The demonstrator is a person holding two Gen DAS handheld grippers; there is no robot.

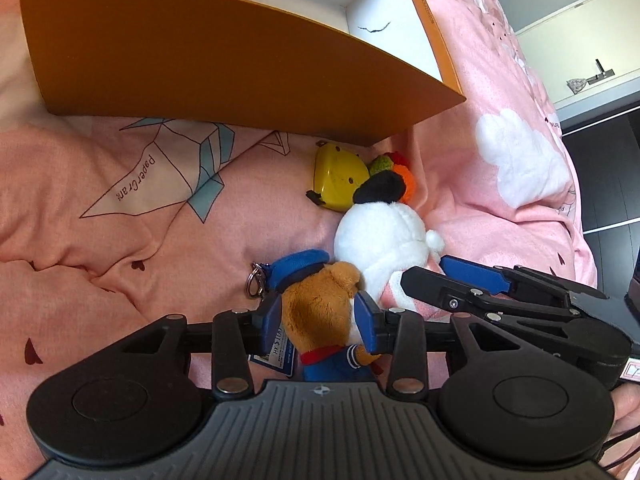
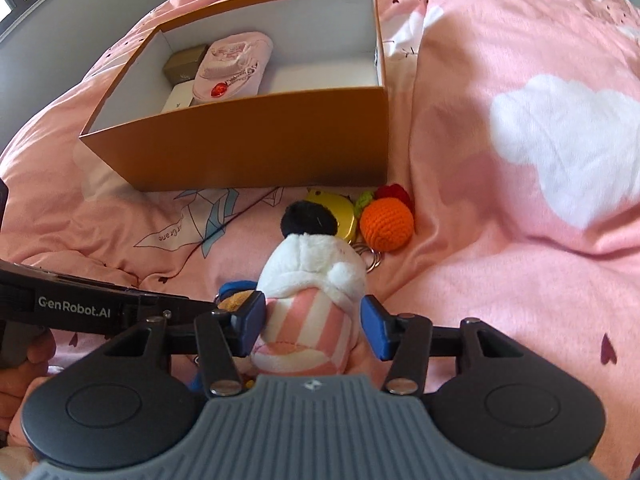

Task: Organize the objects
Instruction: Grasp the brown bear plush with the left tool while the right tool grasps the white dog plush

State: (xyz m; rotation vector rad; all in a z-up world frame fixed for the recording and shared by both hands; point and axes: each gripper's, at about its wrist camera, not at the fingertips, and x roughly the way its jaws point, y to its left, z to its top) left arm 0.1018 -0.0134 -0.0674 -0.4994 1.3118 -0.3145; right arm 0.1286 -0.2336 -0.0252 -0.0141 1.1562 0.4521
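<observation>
Left wrist view: the left gripper (image 1: 320,320) has its fingers around the brown plush keychain (image 1: 320,304) on the bed (image 1: 100,248), near the orange box (image 1: 200,56); the right gripper (image 2: 312,330) straddles the white plush (image 2: 312,276) there, its right finger standing clear.

The orange box (image 2: 256,140) stands on the bed (image 2: 520,240) with its top open. The right half of its floor is bare; the left half is filled by a pink pouch (image 2: 234,66) and small boxes (image 2: 182,64). Its near wall stands high between the toys and that floor.

In front of the wall the toys lie close together: a white plush (image 1: 380,236), a brown bear (image 1: 320,312), a yellow case (image 1: 338,178) and an orange knitted ball (image 2: 386,224). The two grippers are just beside each other. Left and right of this group the blanket is free.
</observation>
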